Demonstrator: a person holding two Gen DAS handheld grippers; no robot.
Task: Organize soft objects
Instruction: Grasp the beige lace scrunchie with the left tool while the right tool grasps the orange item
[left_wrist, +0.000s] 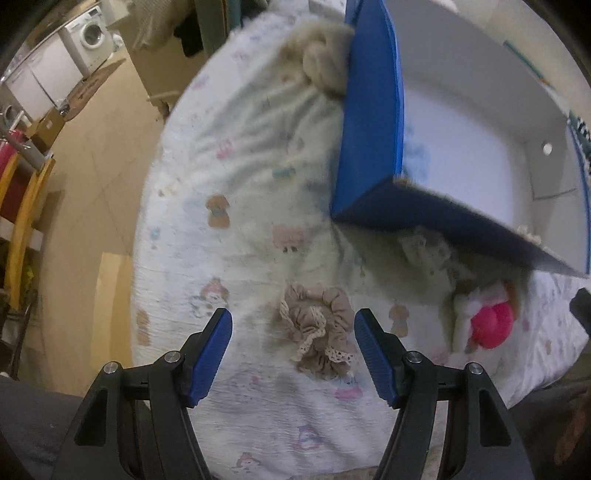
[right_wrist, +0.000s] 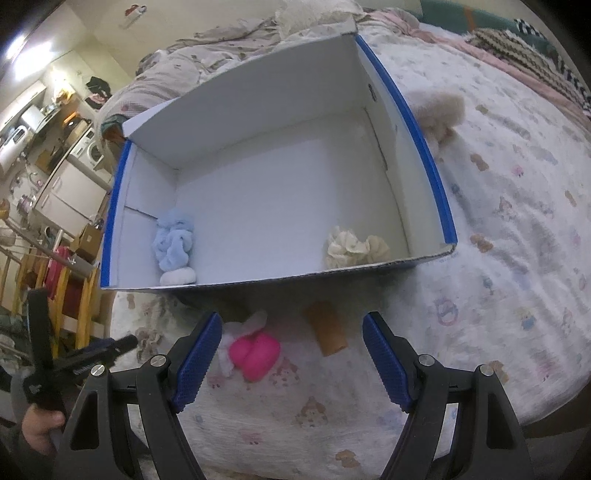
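Left wrist — scrunchie (left_wrist: 314, 330) between open tongs (left_wrist: 293, 325)

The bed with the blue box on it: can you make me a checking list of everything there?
Surface: bed sheet with cartoon prints, rumpled.
Job's things: blue box holds a light blue scrunchie, a white one and a cream one. Outside it lie a brown lace scrunchie, a pink scrunchie, a tan roll and a fluffy beige piece.
Clutter: bunched bedding behind the box.
Grippers: left gripper open, jaws either side of the brown lace scrunchie; right gripper open, holding nothing.
Cables: nothing seen.
Surroundings: washing machine, tiled floor.
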